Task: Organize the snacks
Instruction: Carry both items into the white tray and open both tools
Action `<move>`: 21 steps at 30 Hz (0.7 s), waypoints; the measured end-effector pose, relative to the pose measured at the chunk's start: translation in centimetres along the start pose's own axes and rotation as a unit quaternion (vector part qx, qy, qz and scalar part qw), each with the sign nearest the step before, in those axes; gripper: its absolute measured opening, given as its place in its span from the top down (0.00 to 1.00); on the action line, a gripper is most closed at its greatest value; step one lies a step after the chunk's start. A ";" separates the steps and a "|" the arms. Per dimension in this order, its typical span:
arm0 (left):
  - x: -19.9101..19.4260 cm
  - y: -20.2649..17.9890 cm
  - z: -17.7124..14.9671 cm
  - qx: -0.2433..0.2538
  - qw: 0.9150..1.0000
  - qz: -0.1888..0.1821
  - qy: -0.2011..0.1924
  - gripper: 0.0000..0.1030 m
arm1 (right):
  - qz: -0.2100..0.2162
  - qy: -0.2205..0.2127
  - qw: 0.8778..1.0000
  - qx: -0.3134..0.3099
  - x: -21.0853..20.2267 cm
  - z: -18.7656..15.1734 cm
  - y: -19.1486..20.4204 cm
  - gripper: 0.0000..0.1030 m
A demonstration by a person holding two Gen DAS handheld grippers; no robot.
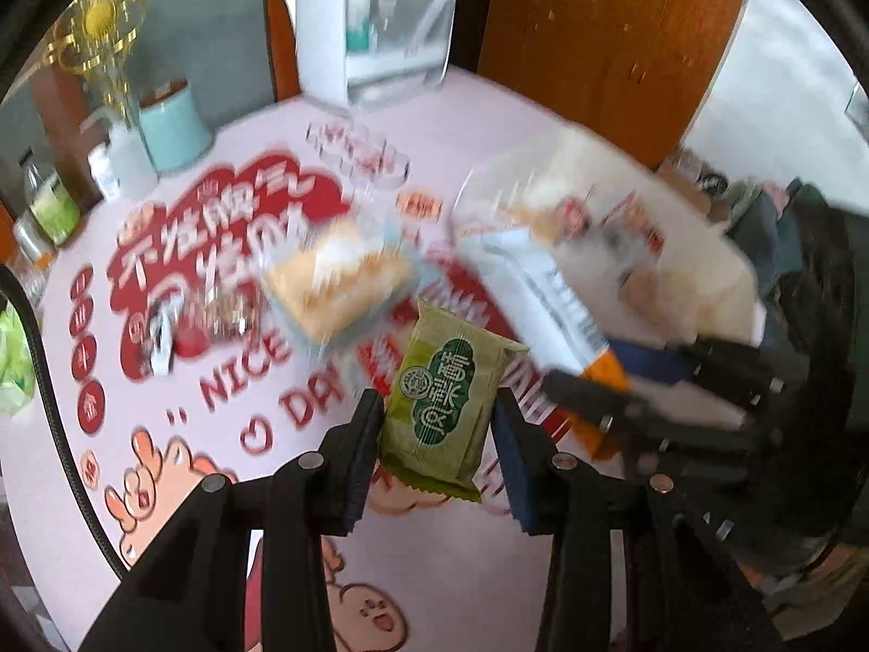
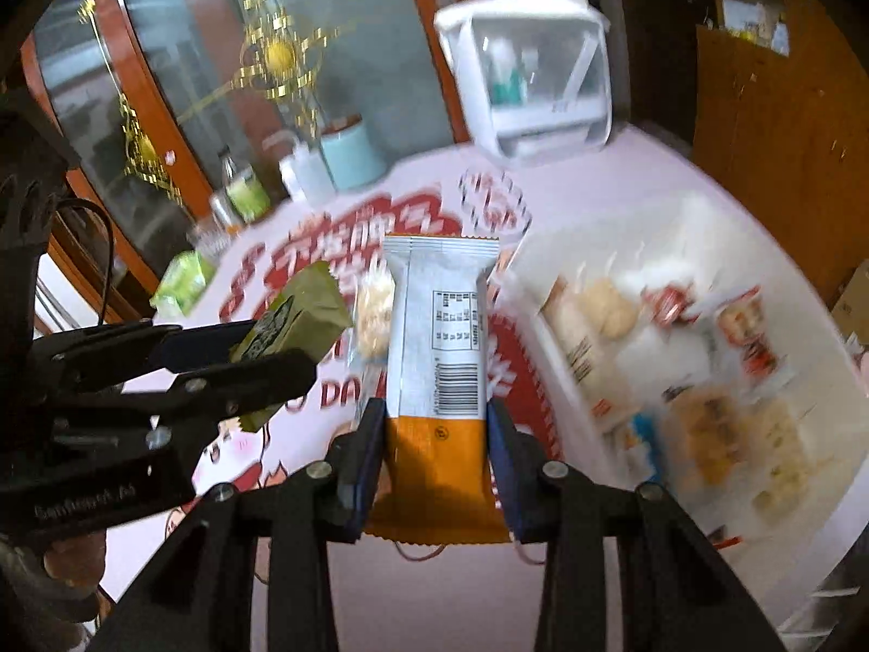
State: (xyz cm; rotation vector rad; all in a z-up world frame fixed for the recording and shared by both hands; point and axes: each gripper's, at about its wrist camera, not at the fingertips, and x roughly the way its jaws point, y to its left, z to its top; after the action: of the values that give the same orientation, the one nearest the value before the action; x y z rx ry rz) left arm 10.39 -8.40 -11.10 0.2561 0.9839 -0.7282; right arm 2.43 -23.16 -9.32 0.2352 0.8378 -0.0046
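Note:
My left gripper (image 1: 439,424) is shut on a green snack packet (image 1: 448,396) and holds it above the pink printed tablecloth (image 1: 163,369). My right gripper (image 2: 434,445) is shut on a white and orange snack bar (image 2: 440,358), also lifted. In the left wrist view the right gripper (image 1: 641,386) is at the right with the bar (image 1: 548,299). In the right wrist view the left gripper (image 2: 228,358) is at the left with the green packet (image 2: 298,320). A cream tray (image 2: 641,358) at the right holds several snacks. A clear-wrapped pastry (image 1: 337,282) lies on the cloth.
A white lidded storage box (image 1: 375,27) stands at the back of the table, with small glasses (image 1: 358,157) before it. A teal canister (image 1: 171,125), a white jug and bottles (image 1: 49,201) stand at back left. A brown packet (image 1: 217,315) lies left. Wooden cabinets are behind.

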 end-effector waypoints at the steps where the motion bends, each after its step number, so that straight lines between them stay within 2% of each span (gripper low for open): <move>1: -0.7 -0.5 0.7 -0.001 1.000 -0.001 -0.011 0.62 | -0.003 -0.010 1.000 0.000 -0.7 0.3 -0.3 0.64; 6: -3.4 -3.4 3.8 -0.006 0.998 -0.016 -0.055 0.62 | -0.027 -0.059 0.998 0.011 -4.5 1.9 -3.3 0.64; 12: -3.4 -7.6 7.1 -0.008 0.997 -0.031 -0.077 0.62 | -0.068 -0.095 0.993 0.030 -7.3 3.5 -8.1 0.63; 16: -2.1 -10.6 9.3 -0.011 0.996 -0.030 -0.080 0.62 | -0.091 -0.100 0.990 0.037 -7.5 4.2 -10.8 0.63; 21: 0.7 -13.5 11.4 -0.008 0.997 -0.001 -0.074 0.62 | -0.105 -0.085 0.990 0.048 -6.5 4.7 -13.6 0.62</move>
State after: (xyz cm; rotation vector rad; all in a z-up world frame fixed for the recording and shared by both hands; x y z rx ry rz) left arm 9.23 -24.50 -3.88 0.1847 0.8484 -0.7309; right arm 0.18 -37.96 -4.32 0.2320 0.6896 -0.2598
